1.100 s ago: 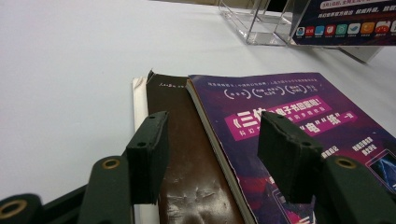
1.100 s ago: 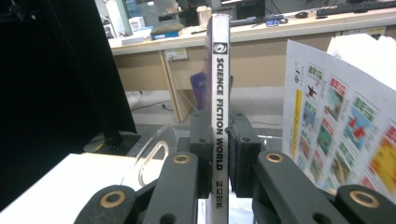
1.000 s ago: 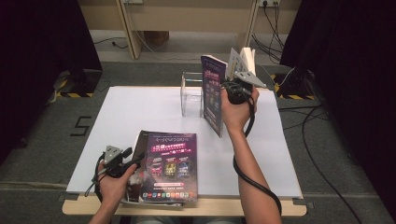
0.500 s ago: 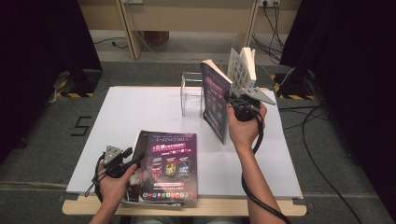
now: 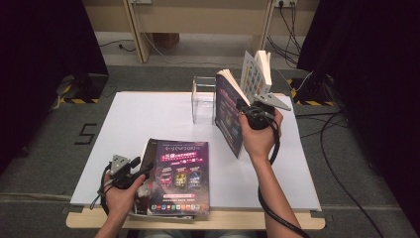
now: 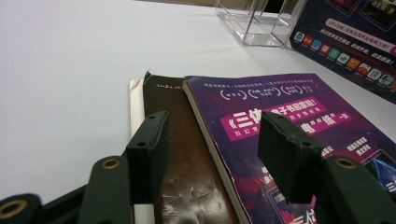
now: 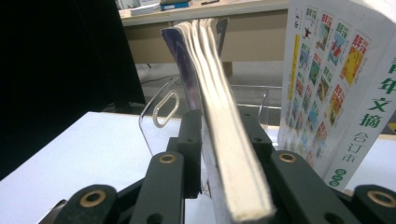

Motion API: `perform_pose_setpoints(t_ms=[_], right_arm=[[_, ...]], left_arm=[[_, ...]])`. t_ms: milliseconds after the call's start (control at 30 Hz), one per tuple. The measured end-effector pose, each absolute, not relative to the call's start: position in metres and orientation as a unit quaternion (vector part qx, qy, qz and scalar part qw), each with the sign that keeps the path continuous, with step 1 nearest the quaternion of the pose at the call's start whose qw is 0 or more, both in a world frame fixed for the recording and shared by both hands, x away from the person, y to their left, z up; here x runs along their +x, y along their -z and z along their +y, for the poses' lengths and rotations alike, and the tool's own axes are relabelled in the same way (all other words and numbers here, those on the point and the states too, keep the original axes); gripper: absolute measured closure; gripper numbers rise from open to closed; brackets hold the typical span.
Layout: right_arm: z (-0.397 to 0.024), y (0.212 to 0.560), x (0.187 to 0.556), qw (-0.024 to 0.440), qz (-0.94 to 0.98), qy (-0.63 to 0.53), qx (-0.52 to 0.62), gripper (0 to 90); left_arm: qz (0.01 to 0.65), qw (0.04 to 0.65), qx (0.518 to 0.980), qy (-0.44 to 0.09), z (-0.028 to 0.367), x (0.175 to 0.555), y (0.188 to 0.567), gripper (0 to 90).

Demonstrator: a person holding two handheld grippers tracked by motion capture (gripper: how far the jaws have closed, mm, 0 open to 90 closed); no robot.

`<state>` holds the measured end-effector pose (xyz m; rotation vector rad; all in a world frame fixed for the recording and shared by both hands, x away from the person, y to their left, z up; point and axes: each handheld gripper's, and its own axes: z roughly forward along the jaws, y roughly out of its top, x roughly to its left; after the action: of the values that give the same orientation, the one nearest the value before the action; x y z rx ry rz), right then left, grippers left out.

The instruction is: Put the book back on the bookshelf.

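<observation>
Your right gripper (image 5: 246, 115) is clamped on the purple-covered magazine (image 5: 229, 116), which you hold upright and slightly tilted above the far right part of the white table (image 5: 138, 119), just right of the clear acrylic holder (image 5: 203, 99) and in front of the thick white digest book (image 5: 257, 74) that stands behind it. In the right gripper view both jaws press flat on either side of the magazine's page edge (image 7: 229, 154), so the grip looks firm, with the holder's curved clear wall (image 7: 161, 109) off to the left of the jaws. You appear to be in the middle of carrying this magazine, either toward the holder or away from it; the pictures do not settle which. If it is going in, the next move calls for swinging it left and lining its lower edge up with the holder's open top before lowering. Your left gripper (image 5: 130, 171) rests at the near left corner with its jaws apart, straddling the left edge of a second purple magazine (image 6: 289, 126) that lies flat on a dark brown book (image 6: 182, 154). Nothing is pinched there yet; closing would catch that magazine's spine edge.
</observation>
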<state>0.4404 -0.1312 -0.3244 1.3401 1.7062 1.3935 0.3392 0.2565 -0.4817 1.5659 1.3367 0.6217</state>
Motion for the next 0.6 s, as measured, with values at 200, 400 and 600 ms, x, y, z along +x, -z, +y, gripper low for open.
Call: perform_pose_setpoints(t_ms=[200, 400, 600], right_arm=[[-0.1316, 0.3248, 0.441, 0.273, 0.639, -0.517, 0.5, 78.6], [-0.1336, 0.3213, 0.4426, 0.275, 0.648, -0.502, 0.503, 82.6], [-0.1324, 0.3182, 0.4438, 0.281, 0.646, -0.504, 0.499, 83.2]], left_arm=[[0.547, 0.475, 0.641, -0.254, 0.2558, 0.3391, 0.4817, 42.4], [0.547, 0.475, 0.641, -0.253, 0.2554, 0.3391, 0.4821, 42.4], [0.547, 0.474, 0.641, -0.253, 0.2555, 0.3394, 0.4822, 42.4]])
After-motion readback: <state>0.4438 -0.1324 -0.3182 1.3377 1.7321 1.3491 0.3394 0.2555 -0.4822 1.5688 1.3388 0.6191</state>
